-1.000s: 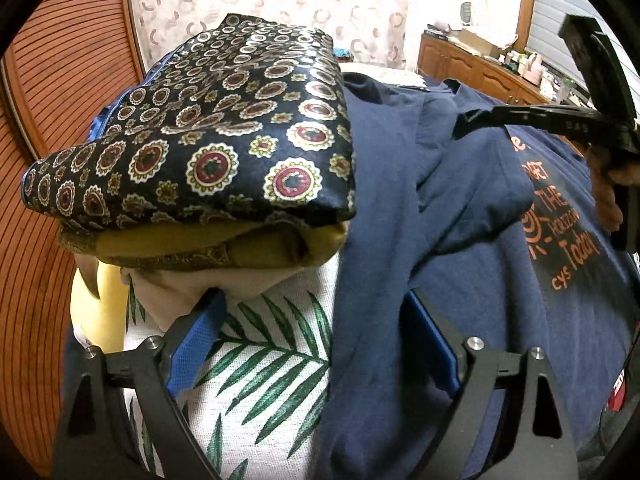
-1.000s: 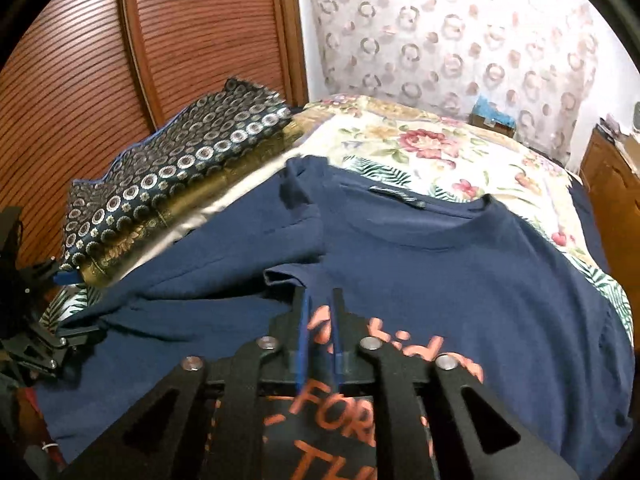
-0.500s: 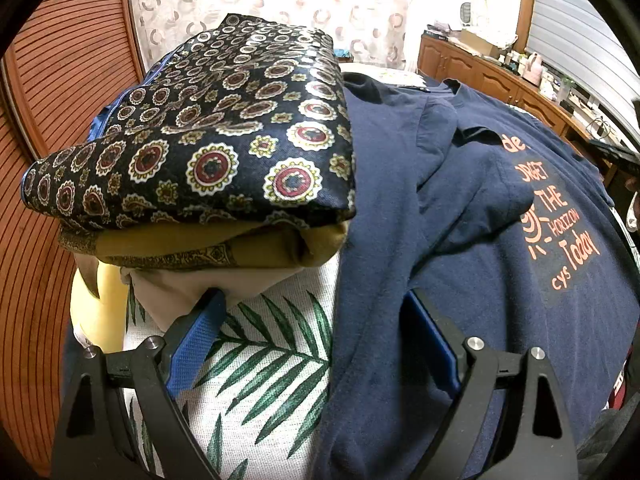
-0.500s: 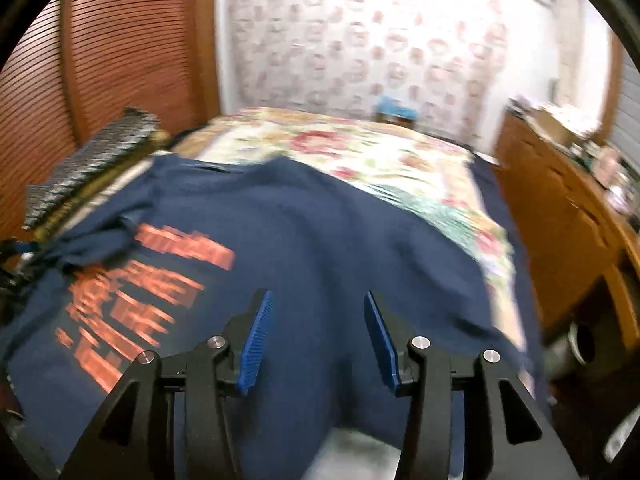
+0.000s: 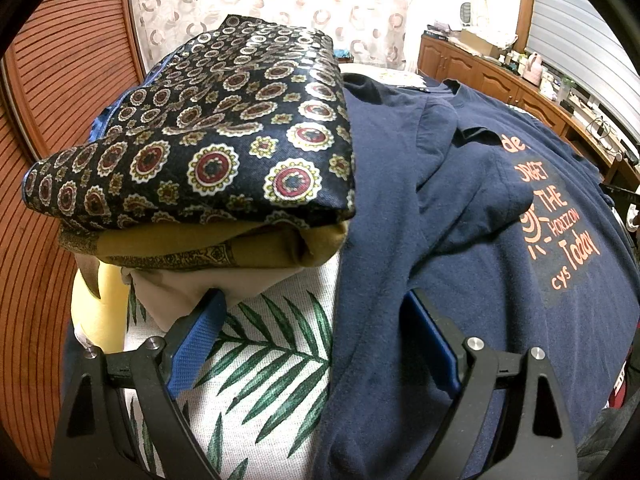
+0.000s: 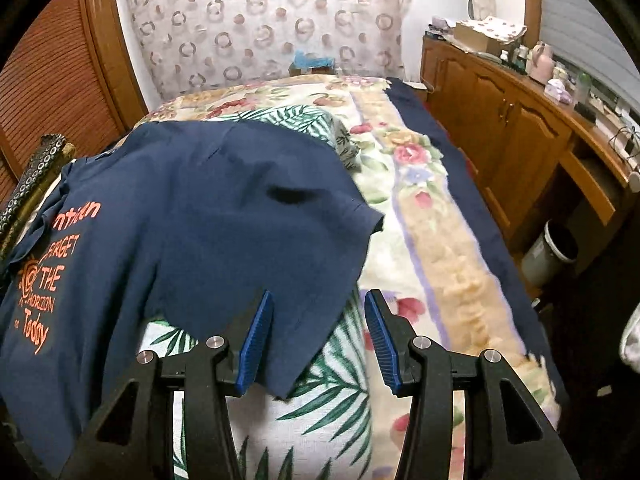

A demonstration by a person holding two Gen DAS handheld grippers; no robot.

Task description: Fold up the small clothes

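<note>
Now navy cotton T-shirt with orange lettering (image 6: 208, 216) spread flat on floral-quilted bed (image 6: 440, 240). Soft, light, limp; take hold at sleeve hem (image 6: 360, 216). Right gripper (image 6: 316, 336) half open, jaws just been opening, hem edge between, unpinched. Left gripper (image 5: 316, 344) wide open, empty.

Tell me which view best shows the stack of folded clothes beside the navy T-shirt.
The left wrist view: the stack of folded clothes fills its upper left, with the medallion-patterned piece on top and mustard and beige layers visible beneath. The right wrist view catches only a sliver of the stack at its left edge, beyond the navy T-shirt.
</note>
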